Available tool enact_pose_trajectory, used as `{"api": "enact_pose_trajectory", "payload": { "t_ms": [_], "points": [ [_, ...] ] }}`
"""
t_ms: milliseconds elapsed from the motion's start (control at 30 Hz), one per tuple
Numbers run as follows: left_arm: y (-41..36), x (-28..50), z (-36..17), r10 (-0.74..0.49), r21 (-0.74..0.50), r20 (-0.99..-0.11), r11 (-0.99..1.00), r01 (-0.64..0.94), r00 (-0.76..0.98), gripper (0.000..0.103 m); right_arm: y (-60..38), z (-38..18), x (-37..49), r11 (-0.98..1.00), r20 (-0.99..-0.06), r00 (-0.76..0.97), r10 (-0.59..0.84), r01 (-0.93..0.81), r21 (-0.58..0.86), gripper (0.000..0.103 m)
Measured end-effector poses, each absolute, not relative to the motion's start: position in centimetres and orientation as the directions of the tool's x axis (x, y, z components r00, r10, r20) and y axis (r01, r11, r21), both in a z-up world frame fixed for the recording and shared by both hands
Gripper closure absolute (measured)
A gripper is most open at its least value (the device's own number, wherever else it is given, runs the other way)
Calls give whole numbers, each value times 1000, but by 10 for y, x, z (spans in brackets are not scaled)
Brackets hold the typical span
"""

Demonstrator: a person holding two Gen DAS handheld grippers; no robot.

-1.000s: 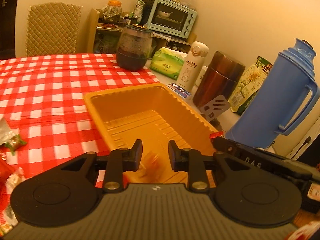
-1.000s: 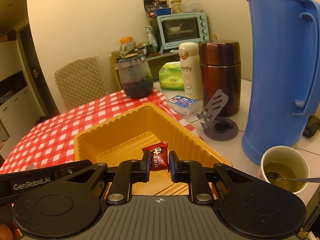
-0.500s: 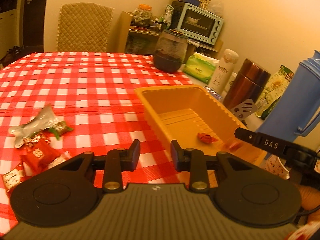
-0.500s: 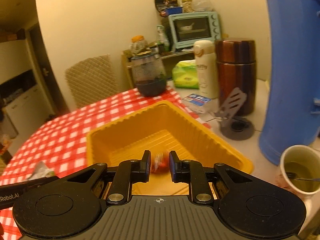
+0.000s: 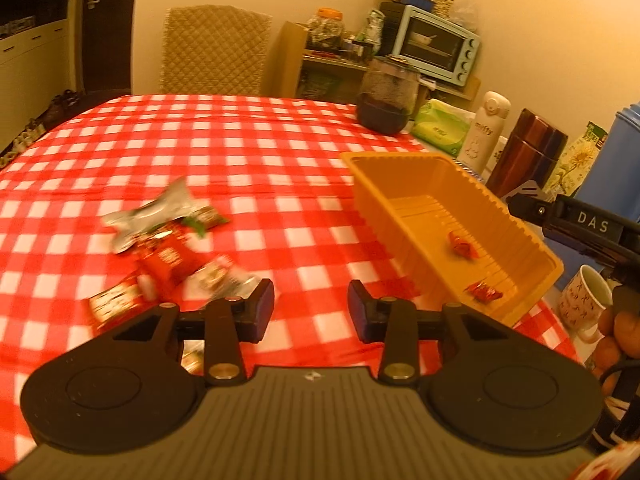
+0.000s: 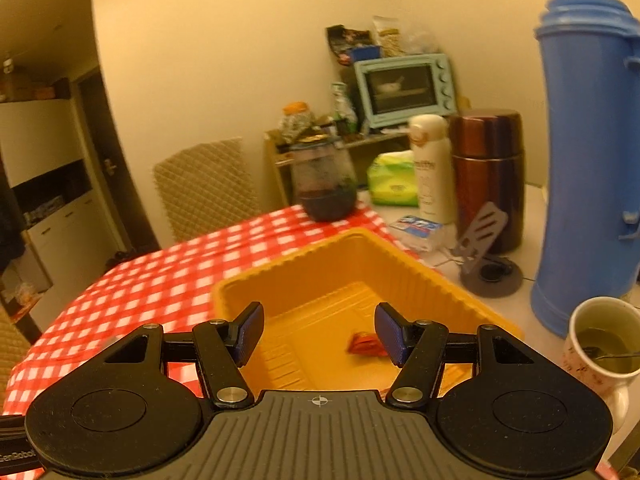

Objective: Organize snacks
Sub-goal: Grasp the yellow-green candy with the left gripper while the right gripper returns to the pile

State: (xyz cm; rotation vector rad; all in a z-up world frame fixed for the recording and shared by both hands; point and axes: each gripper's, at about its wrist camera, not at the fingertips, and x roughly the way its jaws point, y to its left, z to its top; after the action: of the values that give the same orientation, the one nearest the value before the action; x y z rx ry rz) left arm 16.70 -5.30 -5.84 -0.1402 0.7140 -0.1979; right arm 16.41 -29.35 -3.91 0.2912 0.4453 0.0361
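Note:
A yellow plastic tray (image 5: pixel 400 168) stands on the red checked tablecloth at the right; it also shows in the right wrist view (image 6: pixel 304 268). Two red wrapped candies (image 5: pixel 462 245) (image 5: pixel 484 291) lie inside it; one red candy (image 6: pixel 364 345) shows in the right wrist view. A pile of wrapped snacks (image 5: pixel 168 248) lies on the cloth at the left. My left gripper (image 5: pixel 310 308) is open and empty above the cloth, between pile and tray. My right gripper (image 6: pixel 319 330) is open and empty above the tray's near end.
Right of the tray stand a blue thermos (image 6: pixel 588 168), a brown flask (image 6: pixel 488 176), a white bottle (image 6: pixel 432 168), a phone stand (image 6: pixel 486 260) and a cup of tea with a spoon (image 6: pixel 600 344). A dark glass jar (image 5: pixel 386 100) sits at the cloth's far edge.
My right gripper has opened and let the red candy drop into the tray. My left gripper has swung left away from the tray toward the snack pile and opened wider.

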Motion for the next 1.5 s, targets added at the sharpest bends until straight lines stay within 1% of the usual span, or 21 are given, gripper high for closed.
{"api": "enact_pose_trajectory", "payload": {
  "t_ms": [300, 567, 733, 867, 1033, 1233, 1467, 1500],
  "points": [
    [-9, 128, -57, -142, -147, -651, 987, 60, 746, 65, -228, -43, 138, 960, -448, 864, 230, -125, 251, 41],
    [28, 109, -56, -78, -127, -651, 992, -7, 755, 65, -192, -47, 131, 949, -476, 826, 302, -210, 237, 41],
    [43, 110, -64, -70, -122, -660, 992, -15, 748, 65, -176, -51, 133, 946, -496, 807, 320, -241, 219, 41],
    [42, 116, -74, -97, -95, -671, 994, 43, 735, 65, -170, -59, 137, 949, -527, 790, 313, -242, 201, 41],
    [27, 128, -92, -144, -23, -682, 984, 175, 717, 65, -168, -72, 141, 953, -571, 763, 304, -234, 194, 41],
    [13, 151, -115, -186, 42, -694, 954, 297, 696, 65, -169, -80, 149, 954, -596, 745, 301, -225, 200, 41],
    [10, 173, -133, -237, 75, -717, 908, 411, 655, 66, -169, -87, 157, 956, -621, 727, 294, -211, 205, 41],
    [10, 174, -133, -245, 71, -718, 905, 420, 651, 68, -169, -88, 158, 956, -623, 725, 294, -209, 207, 41]
  ]
}}
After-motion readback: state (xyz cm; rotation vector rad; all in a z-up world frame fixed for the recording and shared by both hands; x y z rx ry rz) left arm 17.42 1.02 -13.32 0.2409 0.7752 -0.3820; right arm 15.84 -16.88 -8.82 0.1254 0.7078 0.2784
